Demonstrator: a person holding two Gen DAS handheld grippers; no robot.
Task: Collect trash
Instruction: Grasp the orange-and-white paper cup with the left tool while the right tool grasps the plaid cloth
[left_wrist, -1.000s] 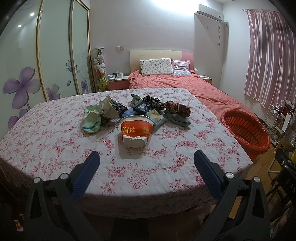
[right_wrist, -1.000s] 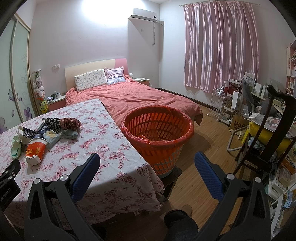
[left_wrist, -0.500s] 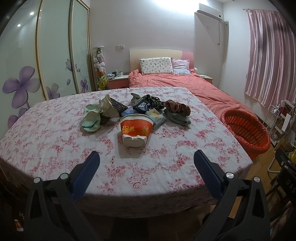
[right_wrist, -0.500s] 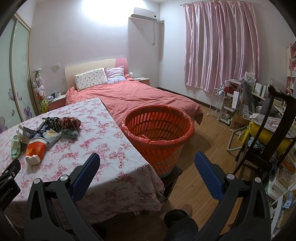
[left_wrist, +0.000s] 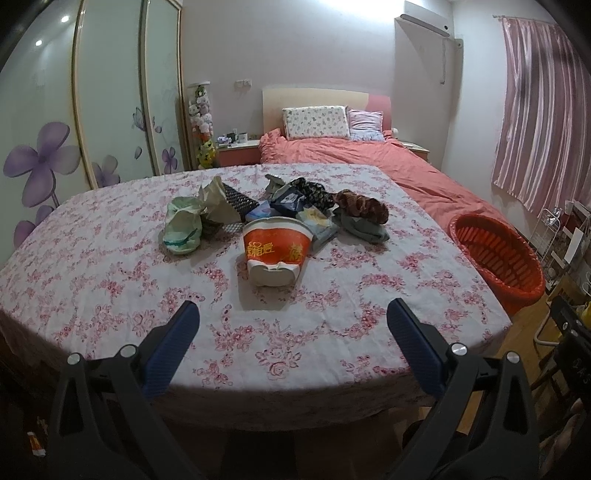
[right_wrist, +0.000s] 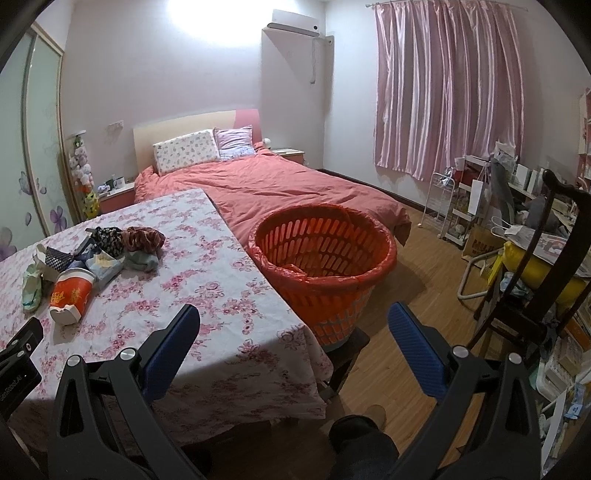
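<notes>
1. Hovering short of the near edge of the floral-clothed table (left_wrist: 110, 280), the left gripper (left_wrist: 288, 321) has its blue fingers spread wide apart with nothing between them; by the look of it, collection has not yet started.
2. Beside it, the right gripper (right_wrist: 293, 323) hangs over the table's near right corner, likewise spread and empty, aimed toward the orange basket (right_wrist: 384, 266).
3. Closest of the trash, an orange-and-white paper cup (left_wrist: 275, 251) lies tipped on its side near the table's middle, well apart from both grippers.
4. Just behind it, a heap of litter waits untouched: a crumpled pale-green bag (left_wrist: 183, 229), wrappers and packets (left_wrist: 291, 201), and a brown-and-grey bundle (left_wrist: 364, 216).
5. Off the table's right edge, the orange basket stands on a low stand on the floor, lined with a red bag (right_wrist: 295, 271); no trash is clearly visible inside it.
6. Everything on the table appears left to move.
</notes>
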